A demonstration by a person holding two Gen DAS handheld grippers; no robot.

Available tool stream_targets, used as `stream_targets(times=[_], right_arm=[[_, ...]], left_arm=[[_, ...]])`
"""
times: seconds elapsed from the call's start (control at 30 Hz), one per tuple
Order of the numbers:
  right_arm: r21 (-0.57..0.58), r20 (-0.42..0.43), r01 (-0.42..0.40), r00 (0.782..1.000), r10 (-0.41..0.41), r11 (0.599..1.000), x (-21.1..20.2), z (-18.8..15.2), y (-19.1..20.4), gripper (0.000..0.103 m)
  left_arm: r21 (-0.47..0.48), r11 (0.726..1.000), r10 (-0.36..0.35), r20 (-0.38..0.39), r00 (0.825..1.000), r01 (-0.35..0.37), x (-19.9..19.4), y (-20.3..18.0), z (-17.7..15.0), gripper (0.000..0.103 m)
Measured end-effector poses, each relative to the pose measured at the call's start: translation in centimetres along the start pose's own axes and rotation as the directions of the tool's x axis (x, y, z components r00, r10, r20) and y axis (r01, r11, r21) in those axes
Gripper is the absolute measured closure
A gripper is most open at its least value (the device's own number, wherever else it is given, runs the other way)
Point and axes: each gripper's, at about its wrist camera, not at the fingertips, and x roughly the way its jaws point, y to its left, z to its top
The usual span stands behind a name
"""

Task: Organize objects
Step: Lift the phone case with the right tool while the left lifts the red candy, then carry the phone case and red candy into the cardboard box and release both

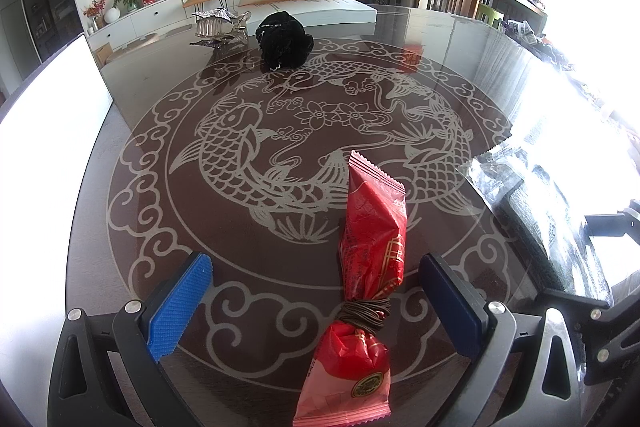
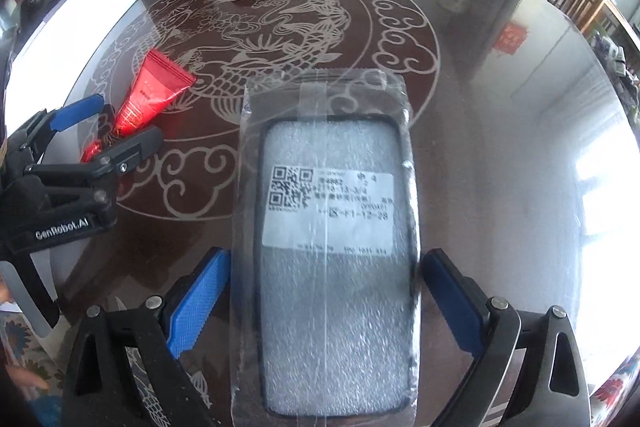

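Observation:
A red snack packet [image 1: 370,259] with brown cord wound round its middle lies on the glass table [image 1: 160,155], between the fingers of my open left gripper [image 1: 320,303]; the pads stand clear of it. It also shows in the right wrist view [image 2: 150,93] beside the left gripper [image 2: 116,125]. A clear-wrapped grey foam parcel [image 2: 328,259] with a white label lies between the fingers of my right gripper [image 2: 326,301]; the fingers sit at its sides, and contact is unclear. The parcel shows at the right edge of the left wrist view [image 1: 552,203].
A black cloth bundle [image 1: 285,41] and a silver metal ornament [image 1: 216,23] sit at the table's far side. A white panel [image 1: 52,131] stands at the left edge. A flat white box [image 1: 312,5] lies beyond the table.

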Motion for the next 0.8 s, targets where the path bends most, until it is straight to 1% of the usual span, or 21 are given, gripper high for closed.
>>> stream_targets(times=[0.03, 0.07, 0.13, 0.2, 0.23, 0.3, 0.37, 0.43, 0.5, 0.53, 0.57, 0.6, 0.63, 0.67, 0.7, 0.77, 0.8], right_arm=[[0.006, 0.004, 0.002, 1.000, -0.002, 1.000, 0.0, 0.0, -0.1, 0.006], [0.014, 0.012, 0.005, 1.000, -0.005, 1.000, -0.1, 0.0, -0.2, 0.009], [0.025, 0.022, 0.009, 1.000, -0.009, 1.000, -0.4, -0.1, -0.5, 0.014], [0.029, 0.027, 0.010, 1.000, -0.011, 1.000, -0.6, 0.0, -0.6, 0.024], [0.031, 0.028, 0.011, 1.000, -0.012, 0.999, -0.7, 0.0, -0.7, 0.025], [0.028, 0.033, 0.006, 0.999, -0.007, 1.000, -0.8, -0.2, -0.7, 0.026], [0.033, 0.038, 0.009, 0.999, -0.010, 0.999, -0.8, -0.4, -0.9, 0.026], [0.037, 0.042, 0.009, 0.999, -0.010, 0.999, -0.9, -0.4, -1.1, 0.026], [0.038, 0.045, 0.008, 0.999, -0.010, 0.999, -1.0, -0.6, -1.1, 0.026], [0.043, 0.045, 0.003, 0.999, -0.005, 0.999, -1.1, -0.7, -1.1, 0.027], [0.051, 0.047, -0.006, 0.999, 0.003, 0.999, -1.1, -0.9, -1.1, 0.027], [0.061, 0.048, -0.015, 0.999, 0.012, 0.998, -1.2, -1.0, -1.3, 0.027], [0.072, 0.050, -0.024, 0.999, 0.021, 0.997, -1.3, -1.1, -1.5, 0.027], [0.084, 0.057, -0.034, 0.998, 0.030, 0.996, -1.5, -1.4, -1.7, 0.027], [0.098, 0.064, -0.045, 0.997, 0.039, 0.994, -1.8, -1.6, -1.9, 0.027], [0.133, 0.076, -0.077, 0.995, 0.067, 0.988, -2.6, -2.0, -2.6, 0.027], [0.152, 0.085, -0.101, 0.992, 0.088, 0.983, -3.1, -2.2, -3.0, 0.027]], left_arm=[[0.000, 1.000, 0.000, 0.000, 1.000, 0.000, 0.0, -0.1, 0.0, 0.000], [0.000, 1.000, 0.000, 0.000, 1.000, 0.000, 0.0, 0.0, 0.0, 0.000], [0.000, 1.000, 0.000, 0.000, 1.000, 0.000, 0.0, -0.1, 0.0, 0.000], [-0.008, 1.000, 0.001, 0.000, 1.000, -0.001, 0.0, 0.0, 0.0, 0.000], [-0.006, 1.000, 0.003, -0.005, 1.000, -0.003, 0.0, -0.2, 0.1, 0.000], [0.017, 1.000, -0.018, -0.054, 0.998, 0.019, -0.4, -0.2, 0.0, 0.000], [0.027, 0.999, -0.017, -0.114, 0.993, 0.020, -0.6, -0.3, 0.0, 0.000], [0.033, 0.999, -0.017, -0.148, 0.989, 0.022, -0.9, -0.4, -0.3, 0.000], [0.095, 0.993, -0.045, -0.171, 0.984, 0.062, -0.8, -1.1, -0.1, 0.000], [0.133, 0.988, -0.059, -0.165, 0.984, 0.081, -0.8, -1.6, -0.1, 0.004], [0.150, 0.984, -0.073, -0.153, 0.986, 0.096, -1.1, -1.8, -0.1, 0.024], [0.183, 0.976, -0.094, -0.129, 0.987, 0.117, -1.7, -2.4, 0.0, 0.039], [0.196, 0.973, -0.102, -0.122, 0.987, 0.125, -1.8, -2.6, 0.2, 0.083], [0.206, 0.970, -0.109, -0.119, 0.987, 0.132, -2.1, -2.9, 0.3, 0.086], [0.191, 0.969, -0.138, -0.105, 0.985, 0.156, -2.4, -3.0, 0.2, 0.086], [0.140, 0.971, -0.187, -0.060, 0.980, 0.194, -3.5, -2.6, -0.1, 0.087], [0.101, 0.969, -0.224, -0.017, 0.974, 0.225, -4.9, -2.1, -0.4, 0.088]])
